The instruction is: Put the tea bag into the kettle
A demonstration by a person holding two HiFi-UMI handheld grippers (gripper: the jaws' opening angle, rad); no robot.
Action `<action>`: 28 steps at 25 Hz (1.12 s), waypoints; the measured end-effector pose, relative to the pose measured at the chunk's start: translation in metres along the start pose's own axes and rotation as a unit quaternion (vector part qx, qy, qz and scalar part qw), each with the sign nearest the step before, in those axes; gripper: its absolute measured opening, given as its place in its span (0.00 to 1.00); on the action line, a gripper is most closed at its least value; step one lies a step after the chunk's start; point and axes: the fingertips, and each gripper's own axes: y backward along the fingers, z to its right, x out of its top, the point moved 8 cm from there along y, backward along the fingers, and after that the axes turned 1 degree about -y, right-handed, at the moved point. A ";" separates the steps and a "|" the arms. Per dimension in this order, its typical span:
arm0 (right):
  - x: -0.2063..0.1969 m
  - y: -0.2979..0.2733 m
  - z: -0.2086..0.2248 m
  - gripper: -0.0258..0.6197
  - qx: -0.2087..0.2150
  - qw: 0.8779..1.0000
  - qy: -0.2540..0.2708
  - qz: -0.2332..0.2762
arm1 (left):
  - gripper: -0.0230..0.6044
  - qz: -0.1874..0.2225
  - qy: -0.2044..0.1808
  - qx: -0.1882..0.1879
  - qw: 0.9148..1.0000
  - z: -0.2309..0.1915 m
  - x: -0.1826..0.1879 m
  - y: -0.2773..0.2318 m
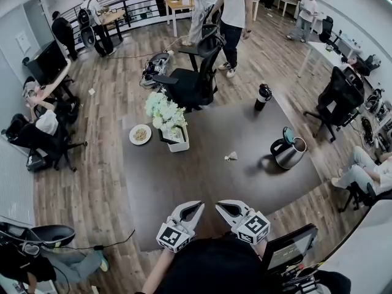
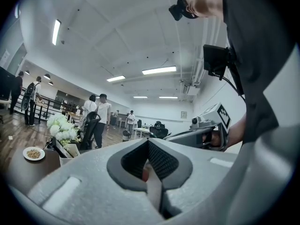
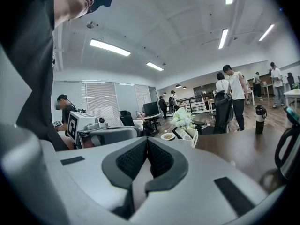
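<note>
Tea bag point(image 1: 231, 157) lies beyond left gripper point(image 1: 199, 205), right gripper point(image 1: 218, 205) — well apart.

A tea bag point(image 1: 231, 157) lies mid-bench point(image 1: 202, 182), well apart from the kettle point(image 1: 289, 151) at the right, whose lid stands open. A bottle point(image 1: 263, 97) stands at the far edge; flowers point(image 1: 164, 111) and a plate point(image 1: 140, 134) sit at the left. Left tongs point(image 1: 199, 206) and right tongs point(image 1: 219, 206) hover side by side over the near edge, jaws together.

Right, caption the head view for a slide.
Left gripper and right gripper, both shut, at the table's near edge; tea bag lies left of the kettle.
</note>
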 end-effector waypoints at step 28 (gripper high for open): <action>-0.018 -0.021 0.043 0.05 0.018 0.996 0.016 -0.086 | 0.04 -0.031 0.001 0.031 0.999 -0.008 -0.012 -0.010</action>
